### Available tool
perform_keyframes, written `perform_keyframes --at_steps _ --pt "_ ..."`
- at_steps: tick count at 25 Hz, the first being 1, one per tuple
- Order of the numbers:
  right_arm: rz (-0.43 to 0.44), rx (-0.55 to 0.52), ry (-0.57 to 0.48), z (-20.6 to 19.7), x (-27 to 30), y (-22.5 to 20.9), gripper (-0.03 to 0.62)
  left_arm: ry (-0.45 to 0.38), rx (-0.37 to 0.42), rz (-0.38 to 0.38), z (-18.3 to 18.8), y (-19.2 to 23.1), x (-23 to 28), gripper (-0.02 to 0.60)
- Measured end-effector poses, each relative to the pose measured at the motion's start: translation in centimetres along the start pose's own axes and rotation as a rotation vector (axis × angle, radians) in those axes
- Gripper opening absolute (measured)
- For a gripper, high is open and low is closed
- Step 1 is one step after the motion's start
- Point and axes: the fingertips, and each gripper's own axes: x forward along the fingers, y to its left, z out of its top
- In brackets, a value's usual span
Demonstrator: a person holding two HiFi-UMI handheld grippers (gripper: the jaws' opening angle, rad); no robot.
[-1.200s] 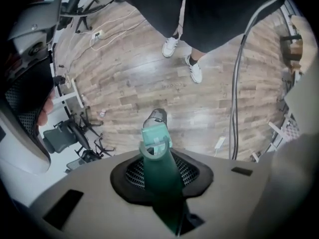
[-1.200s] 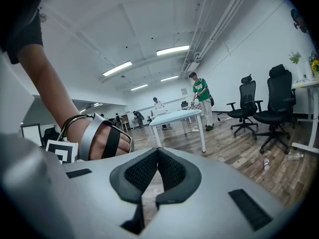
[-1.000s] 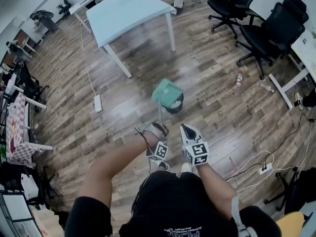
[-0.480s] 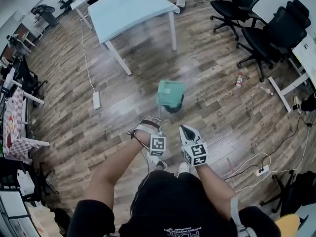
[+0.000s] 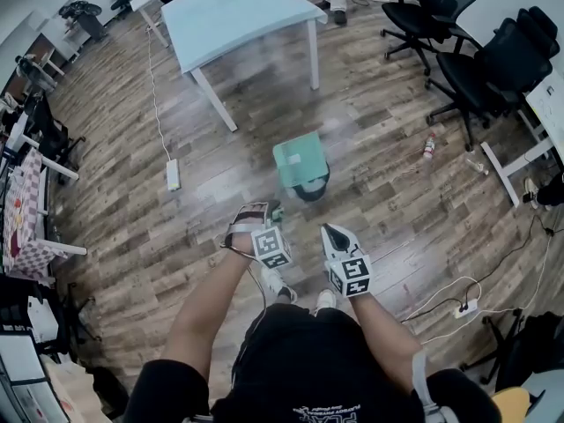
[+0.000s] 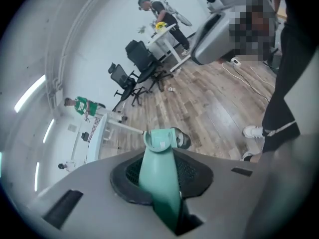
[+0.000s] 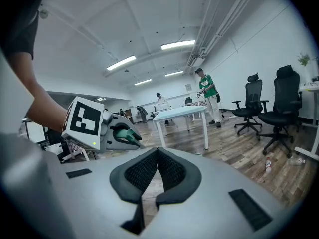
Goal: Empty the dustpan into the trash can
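The green dustpan's pan (image 5: 299, 160) hangs tipped over the small black trash can (image 5: 312, 187) on the wood floor ahead of me. Its long green handle (image 6: 159, 180) runs back between the jaws of my left gripper (image 5: 270, 221), which is shut on it. In the left gripper view the pan (image 6: 161, 139) sits at the handle's far end with the trash can (image 6: 183, 140) just behind it. My right gripper (image 5: 329, 230) hangs beside the left, shut with nothing in it (image 7: 157, 151). The left gripper (image 7: 102, 128) with the green handle shows in the right gripper view.
A light blue table (image 5: 236, 14) stands beyond the can. Black office chairs (image 5: 493, 60) are at the upper right. A power strip (image 5: 174, 174) and its cord lie left, a bottle (image 5: 429, 144) and cables (image 5: 458, 302) right. People stand far off (image 7: 205, 91).
My left gripper has rolled over and risen, shifting left in the head view, and the dustpan's pan has turned with it above the trash can. The right gripper has stayed put.
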Motion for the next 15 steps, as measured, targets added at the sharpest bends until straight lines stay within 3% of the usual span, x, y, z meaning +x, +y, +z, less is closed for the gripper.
perform_keyframes --at_steps 3,5,12,15 --pt "0.006 -0.004 0.004 0.1 0.4 0.0 0.025 -0.019 -0.138 0.019 -0.9 1.5 -0.5 0.097" --pt "0.010 -0.008 0.006 0.1 0.4 0.1 0.023 -0.032 -0.274 0.019 -2.0 2.2 -0.7 0.097" --pt "0.013 -0.021 0.019 0.1 0.7 0.2 0.023 -0.109 -0.888 -0.020 -6.4 3.5 -1.8 0.098" --pt "0.018 -0.024 0.029 -0.1 0.8 0.4 0.023 -0.151 -1.021 0.009 -7.3 3.8 -2.5 0.098"
